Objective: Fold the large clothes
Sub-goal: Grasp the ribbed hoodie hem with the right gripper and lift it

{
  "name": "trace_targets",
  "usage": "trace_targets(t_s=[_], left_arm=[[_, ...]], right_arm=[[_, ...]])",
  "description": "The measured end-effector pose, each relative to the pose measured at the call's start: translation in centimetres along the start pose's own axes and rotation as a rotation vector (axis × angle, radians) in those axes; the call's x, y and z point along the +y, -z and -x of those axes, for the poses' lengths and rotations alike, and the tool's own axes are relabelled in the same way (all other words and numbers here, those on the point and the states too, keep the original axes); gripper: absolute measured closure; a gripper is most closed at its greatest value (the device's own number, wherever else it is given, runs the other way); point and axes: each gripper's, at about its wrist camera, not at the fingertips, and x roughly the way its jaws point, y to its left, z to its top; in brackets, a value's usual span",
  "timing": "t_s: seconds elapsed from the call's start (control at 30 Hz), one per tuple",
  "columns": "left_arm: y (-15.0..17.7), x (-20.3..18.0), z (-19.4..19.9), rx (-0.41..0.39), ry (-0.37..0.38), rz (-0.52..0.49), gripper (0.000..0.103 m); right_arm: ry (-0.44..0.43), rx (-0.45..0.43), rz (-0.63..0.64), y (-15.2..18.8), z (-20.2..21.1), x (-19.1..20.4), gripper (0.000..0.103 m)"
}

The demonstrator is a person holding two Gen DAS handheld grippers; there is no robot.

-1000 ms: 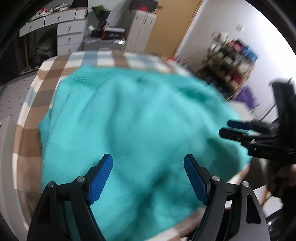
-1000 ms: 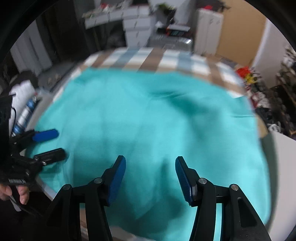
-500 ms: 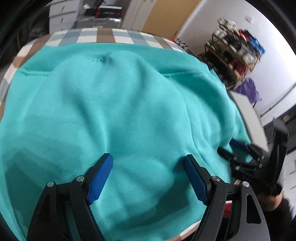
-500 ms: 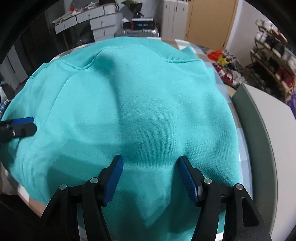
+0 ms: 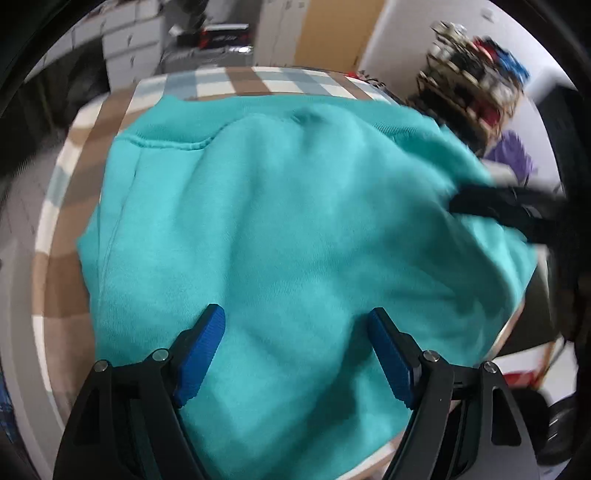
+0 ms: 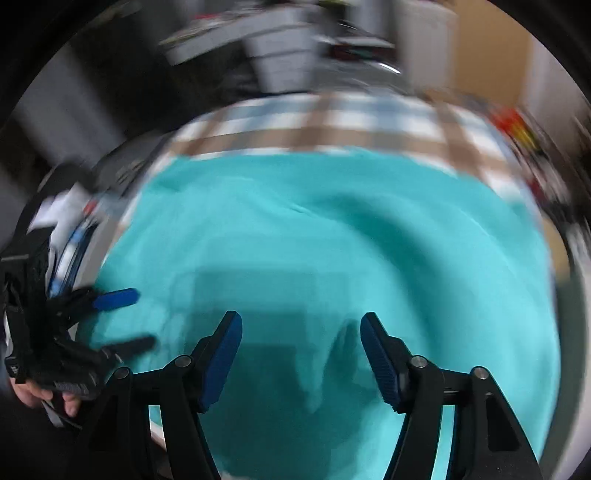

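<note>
A teal sweatshirt (image 5: pixel 295 206) lies spread over a table with a brown, blue and white checked cloth (image 5: pixel 240 79). My left gripper (image 5: pixel 295 314) hangs open just above the garment's near part, with nothing between its blue pads. The right gripper (image 5: pixel 498 206) shows as a dark blur at the sweatshirt's right edge. In the blurred right wrist view the sweatshirt (image 6: pixel 332 240) fills the middle, and my right gripper (image 6: pixel 301 321) is open over it and holds nothing. The left gripper (image 6: pixel 125 317) stands open at the garment's left edge, with a hand (image 6: pixel 33 395) on its handle.
White drawers (image 5: pixel 129 55) and a wooden door (image 5: pixel 332 29) stand beyond the table's far end. A cluttered shoe rack (image 5: pixel 476 88) and a purple item (image 5: pixel 513 151) are off the right side. Checked cloth (image 6: pixel 332 118) shows bare past the sweatshirt.
Both views have swung, and the table's far and left edges show again. In the left view the right gripper sits higher on the right. The right view has gone blurred, with more of the left gripper showing.
</note>
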Motion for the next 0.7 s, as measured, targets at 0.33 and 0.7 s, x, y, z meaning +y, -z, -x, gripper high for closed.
trace_targets(t_s=[0.33,0.7], left_arm=[[0.6,2.4,2.3,-0.02,0.087,0.046,0.028],[0.4,3.5,1.9,-0.026,0.129,0.092,0.028]], right_arm=[[0.116,0.169,-0.029,-3.9,-3.4,1.7,0.062],[0.166,0.265,-0.007,-7.3,-11.7,5.6,0.052]])
